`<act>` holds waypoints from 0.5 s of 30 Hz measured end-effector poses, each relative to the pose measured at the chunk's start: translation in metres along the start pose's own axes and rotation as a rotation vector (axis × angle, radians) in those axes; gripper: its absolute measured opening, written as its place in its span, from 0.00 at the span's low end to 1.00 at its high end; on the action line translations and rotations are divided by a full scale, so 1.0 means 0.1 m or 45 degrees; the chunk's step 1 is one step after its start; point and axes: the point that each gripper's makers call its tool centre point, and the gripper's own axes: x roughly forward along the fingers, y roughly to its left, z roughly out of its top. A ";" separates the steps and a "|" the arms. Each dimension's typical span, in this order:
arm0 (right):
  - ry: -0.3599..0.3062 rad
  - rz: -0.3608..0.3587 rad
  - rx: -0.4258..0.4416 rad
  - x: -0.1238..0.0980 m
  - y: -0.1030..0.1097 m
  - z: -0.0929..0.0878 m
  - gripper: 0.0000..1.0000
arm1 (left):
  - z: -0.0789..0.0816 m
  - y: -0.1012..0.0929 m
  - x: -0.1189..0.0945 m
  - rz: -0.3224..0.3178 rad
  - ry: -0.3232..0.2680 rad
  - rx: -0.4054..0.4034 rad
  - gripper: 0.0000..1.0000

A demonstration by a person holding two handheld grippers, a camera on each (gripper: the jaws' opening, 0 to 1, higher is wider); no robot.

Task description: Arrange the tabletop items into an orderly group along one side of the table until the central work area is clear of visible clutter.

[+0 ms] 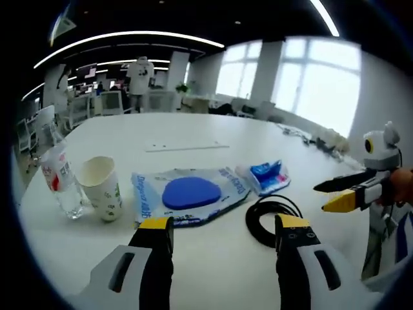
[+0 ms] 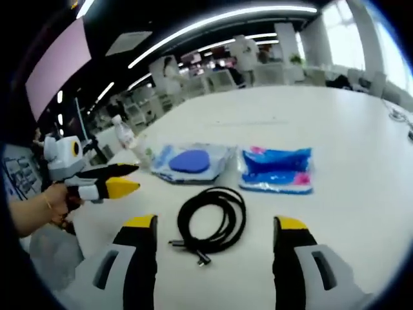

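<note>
On the white table (image 1: 193,129), a coiled black cable (image 2: 213,223) lies near, in front of the right gripper (image 2: 213,232), whose jaws are spread and empty. The left gripper (image 1: 222,236) is spread too. Left of the cable lie a blue pad in its bag (image 1: 190,194), a paper cup (image 1: 103,187) and a plastic bottle (image 1: 61,177); a blue packet (image 2: 276,169) lies farther right.

On the white table (image 1: 193,132), a black coiled cable (image 2: 213,223) lies near a clear packet with a blue disc and blue lettering (image 1: 190,194), a blue-and-pink pouch (image 2: 276,169), a cream paper cup with green print (image 1: 102,186) and a clear bottle with a red-and-white label (image 1: 59,177), while both grippers are white-grey with yellow-tipped black jaws.
</note>
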 end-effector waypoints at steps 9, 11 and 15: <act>-0.043 0.055 -0.135 -0.25 0.16 0.13 0.85 | -0.06 0.16 -0.41 -0.013 0.028 0.062 0.77; -0.042 0.068 -0.164 -0.29 0.19 0.15 0.88 | -0.09 0.20 -0.52 -0.005 0.038 0.093 0.81; -0.055 0.089 -0.180 -0.39 0.24 0.21 0.90 | -0.12 0.31 -0.75 0.012 0.049 0.099 0.84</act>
